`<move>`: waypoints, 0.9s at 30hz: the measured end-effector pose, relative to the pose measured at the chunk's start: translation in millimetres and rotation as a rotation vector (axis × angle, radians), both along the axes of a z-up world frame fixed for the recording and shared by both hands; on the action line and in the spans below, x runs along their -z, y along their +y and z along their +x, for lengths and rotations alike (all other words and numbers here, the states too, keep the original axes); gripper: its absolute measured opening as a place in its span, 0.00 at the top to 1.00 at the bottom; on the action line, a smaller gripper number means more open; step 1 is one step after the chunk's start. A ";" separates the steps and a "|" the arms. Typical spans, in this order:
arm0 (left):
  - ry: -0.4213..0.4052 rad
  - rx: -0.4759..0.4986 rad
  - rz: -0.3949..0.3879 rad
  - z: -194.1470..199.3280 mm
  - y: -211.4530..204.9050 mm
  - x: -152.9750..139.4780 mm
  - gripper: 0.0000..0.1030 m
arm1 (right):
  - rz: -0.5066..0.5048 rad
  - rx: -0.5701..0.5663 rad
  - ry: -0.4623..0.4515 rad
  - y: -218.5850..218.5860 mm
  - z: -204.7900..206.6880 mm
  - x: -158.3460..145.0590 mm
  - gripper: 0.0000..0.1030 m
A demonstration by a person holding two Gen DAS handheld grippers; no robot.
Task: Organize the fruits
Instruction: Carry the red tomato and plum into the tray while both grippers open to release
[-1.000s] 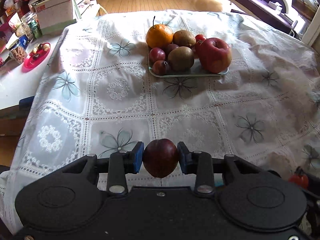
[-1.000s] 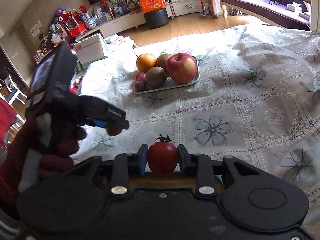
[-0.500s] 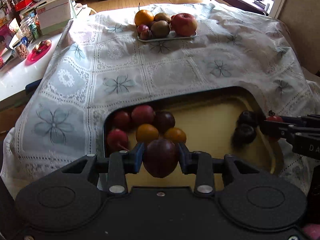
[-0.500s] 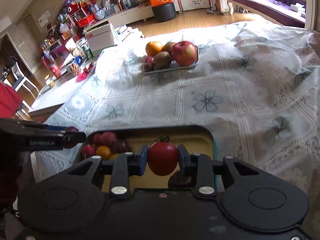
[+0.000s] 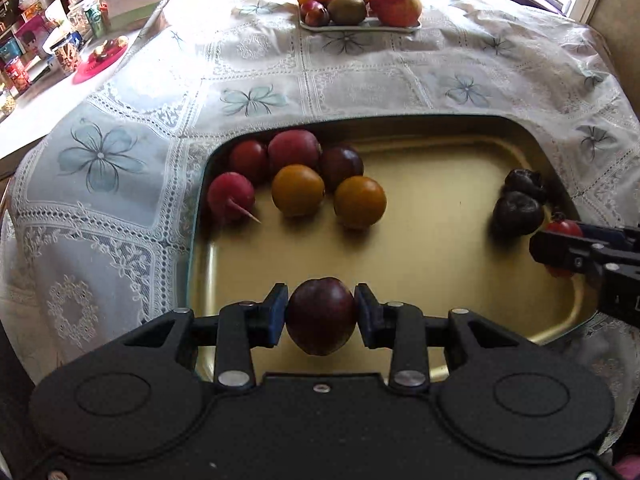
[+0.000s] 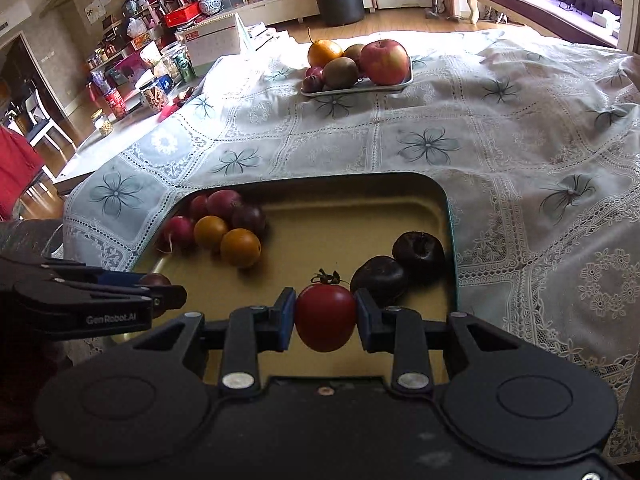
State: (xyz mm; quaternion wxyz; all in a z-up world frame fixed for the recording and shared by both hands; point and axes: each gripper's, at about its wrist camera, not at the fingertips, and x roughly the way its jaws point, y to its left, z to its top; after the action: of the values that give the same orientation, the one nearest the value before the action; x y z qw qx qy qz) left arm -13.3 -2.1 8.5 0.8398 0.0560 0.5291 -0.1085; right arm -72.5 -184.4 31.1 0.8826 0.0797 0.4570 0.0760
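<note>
Fruits, two in hand. Left tool (image 5: 321,316) clenched on a dark plum (image 5: 321,315), pads at its widest sides, held over the near part of the gold tray (image 5: 440,264). Right tool (image 6: 325,318) clenched on a red tomato (image 6: 325,317) with a green calyx, held over the tray's right side just beside two dark wrinkled fruits (image 6: 400,268).

Handling, as a judgement: both fruits small, light, smooth-skinned and soft. The tomato likely bruises or splits under squeeze; the plum may slip. Grip at the equator suits both, and a low, gentle release, since round fruit rolls on a slick tray.

Tray's far left corner holds a cluster: red fruits, two orange ones (image 5: 328,196), a radish (image 5: 231,197). A plate of larger fruit (image 6: 356,65) sits toward the counter's far edge.

Hidden: tray's near edge behind the tool bodies; height of each fruit above the tray floor unclear.
</note>
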 end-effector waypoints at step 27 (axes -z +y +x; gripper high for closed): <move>-0.091 -0.024 0.040 -15.7 -7.0 -7.6 0.56 | -0.036 0.014 0.016 3.9 1.0 12.7 0.66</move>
State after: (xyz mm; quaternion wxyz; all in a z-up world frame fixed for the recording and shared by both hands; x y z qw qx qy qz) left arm -29.0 -9.1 16.1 0.8629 0.0712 0.4931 -0.0853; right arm -71.5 -180.5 18.4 0.8808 0.0678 0.4646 0.0610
